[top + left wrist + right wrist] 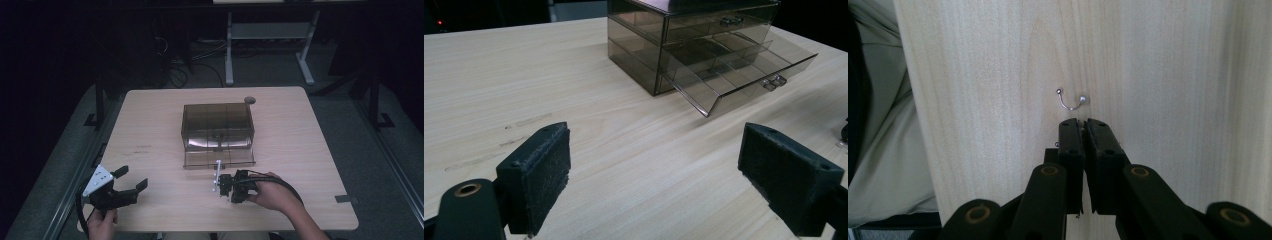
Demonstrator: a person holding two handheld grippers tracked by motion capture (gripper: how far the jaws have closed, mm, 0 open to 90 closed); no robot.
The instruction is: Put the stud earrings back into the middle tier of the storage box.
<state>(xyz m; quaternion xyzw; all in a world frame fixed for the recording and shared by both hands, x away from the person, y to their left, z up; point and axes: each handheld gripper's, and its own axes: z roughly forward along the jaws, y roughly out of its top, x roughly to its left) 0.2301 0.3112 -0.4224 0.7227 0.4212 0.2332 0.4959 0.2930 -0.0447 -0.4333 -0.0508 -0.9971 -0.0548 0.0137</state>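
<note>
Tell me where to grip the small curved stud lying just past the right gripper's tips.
Take the curved stud at the bottom of its bend, midway between the two ball ends. It lies flat on the table, so probably come from straight above, pads either side of the thin wire; the round balls would likely slip.

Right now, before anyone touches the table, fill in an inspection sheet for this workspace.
Surface: wooden table, bare, faint marks.
Job's things: smoky drawer box, bottom drawer pulled out; bent ball-ended pin lying just beyond the right gripper's tips.
Clutter: nothing seen; round grommet at far edge.
Grippers: left gripper open, empty; right gripper shut, not on the pin.
Cables: one cable loops behind the right hand.
Surroundings: dark room, desk legs, floor wires.
</note>
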